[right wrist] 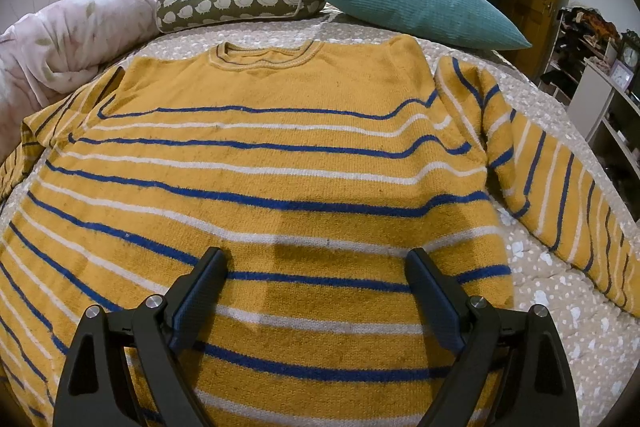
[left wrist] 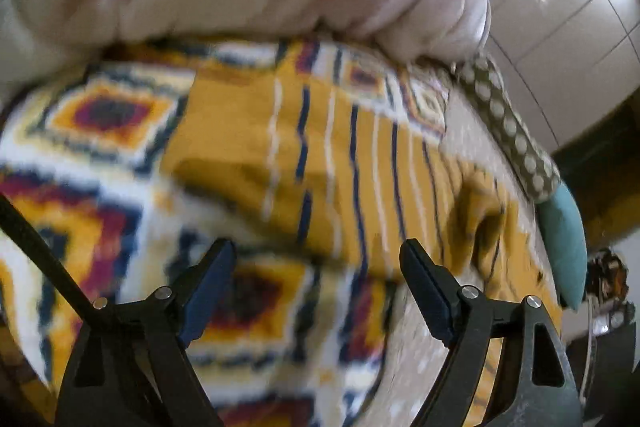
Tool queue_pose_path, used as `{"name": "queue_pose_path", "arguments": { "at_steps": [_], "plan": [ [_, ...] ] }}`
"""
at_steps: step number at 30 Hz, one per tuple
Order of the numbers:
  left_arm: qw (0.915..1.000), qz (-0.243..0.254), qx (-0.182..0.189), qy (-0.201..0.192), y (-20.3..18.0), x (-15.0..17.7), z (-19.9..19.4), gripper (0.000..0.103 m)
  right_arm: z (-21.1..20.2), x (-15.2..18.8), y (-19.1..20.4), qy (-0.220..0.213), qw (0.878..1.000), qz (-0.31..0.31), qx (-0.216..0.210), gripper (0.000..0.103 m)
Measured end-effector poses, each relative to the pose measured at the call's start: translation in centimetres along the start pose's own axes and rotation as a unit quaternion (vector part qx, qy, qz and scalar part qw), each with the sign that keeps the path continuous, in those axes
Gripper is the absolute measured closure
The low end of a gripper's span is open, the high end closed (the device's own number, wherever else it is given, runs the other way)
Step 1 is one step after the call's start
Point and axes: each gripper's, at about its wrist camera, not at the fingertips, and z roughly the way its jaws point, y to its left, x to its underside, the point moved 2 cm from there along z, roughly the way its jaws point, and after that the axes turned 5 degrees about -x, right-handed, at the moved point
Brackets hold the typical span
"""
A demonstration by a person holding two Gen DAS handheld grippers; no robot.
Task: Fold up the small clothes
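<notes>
Yellow striped sweater spread flat on bed, collar at 12 o'clock, ready for folding; right gripper and left gripper fingers apart, holding nothing.

Dotted beige bedspread under striped yellow sweater, teal pillow, sheep-print bolster.

The sweater lies flat on the bed, mid-frame; two pillows lie behind it, a quilt upper left.
</notes>
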Motion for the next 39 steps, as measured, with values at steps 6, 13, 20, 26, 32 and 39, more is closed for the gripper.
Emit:
{"name": "queue_pose_path", "arguments": {
  "at_steps": [6,13,20,26,32,39],
  "plan": [
    [0.9973,-0.003,-0.073,-0.001,0.3,-2.7,1.5,0.094,0.1,0.0,0.0,0.001,1.000,-0.002,0.002,0.009],
    [0.9716,0.086,-0.158,-0.153,-1.5,-5.7,-7.6,0.095,0.1,0.0,-0.1,0.001,1.000,-0.002,0.002,0.009],
    [0.9564,0.095,-0.193,-0.198,-4.1,-10.9,-12.1,0.095,0.1,0.0,-0.1,0.001,1.000,-0.001,0.001,0.009],
    [0.9626,0.186,-0.082,-0.179,-14.8,-6.6,-13.0,0.095,0.0,0.0,-0.1,0.001,1.000,0.001,-0.003,0.009],
    [0.9530,0.272,0.069,-0.114,-27.9,1.3,-12.7,0.095,-3.8,-0.2,-3.0,-0.045,0.995,0.069,-0.057,0.016],
    [0.9220,0.330,0.201,-0.025,-38.5,10.5,-12.4,0.091,-8.3,1.1,-9.2,-0.075,0.982,0.161,-0.064,0.015]
  ]
}}
